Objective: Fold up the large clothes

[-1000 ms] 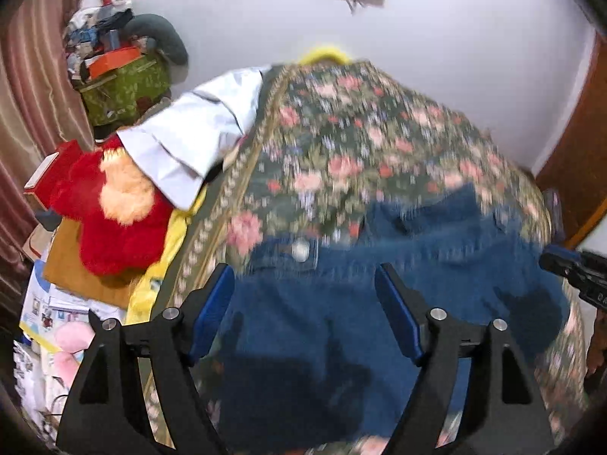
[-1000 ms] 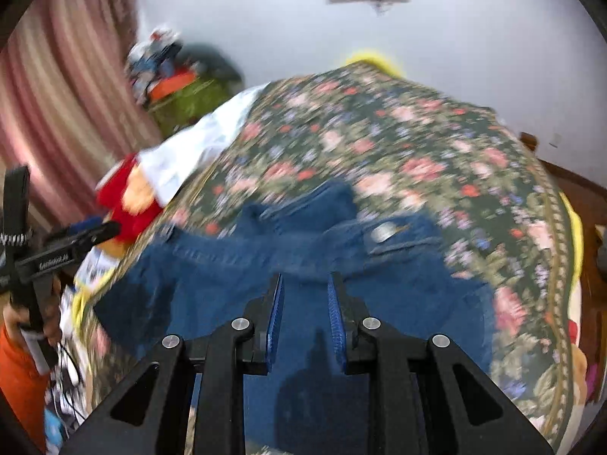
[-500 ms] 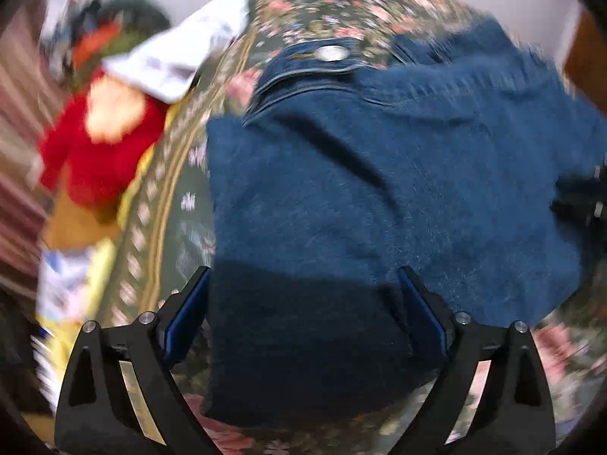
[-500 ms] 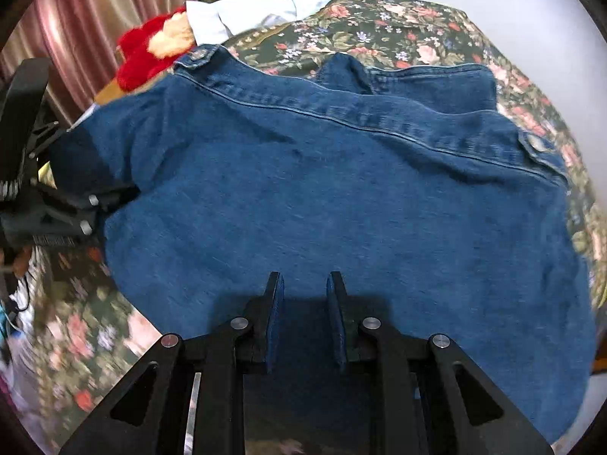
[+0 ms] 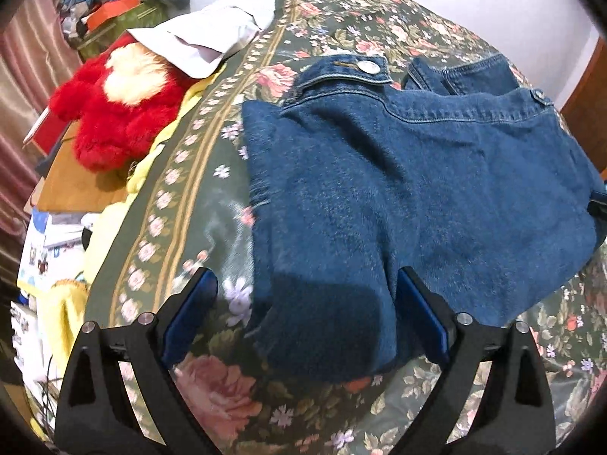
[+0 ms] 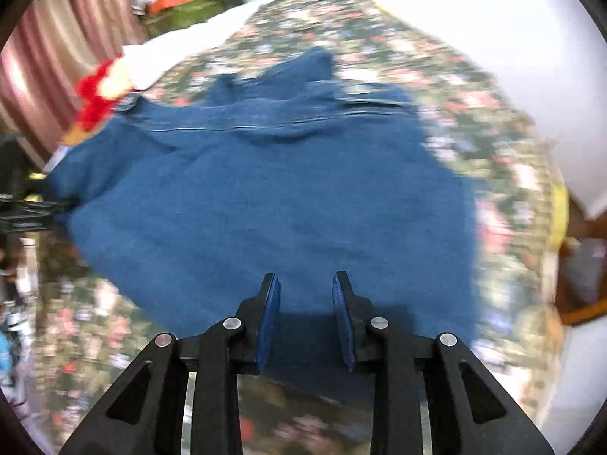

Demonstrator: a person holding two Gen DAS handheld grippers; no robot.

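Before you, a bed [image 5: 212, 174] with a dark floral cover carries a blue denim garment [image 5: 417, 189], spread flat across its middle. A red plush toy [image 5: 121, 113] lies at the bed's left edge. Your left gripper [image 5: 303, 322] has its fingers spread wide, straddling the garment's near corner without pinching it. Your right gripper [image 6: 306, 318] has its fingers narrowly parted and opening, with denim showing between them, unpressed.

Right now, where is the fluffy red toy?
In the left wrist view the red plush toy lies off the left side of the floral bedspread, just under the white pillow, left of the denim garment.
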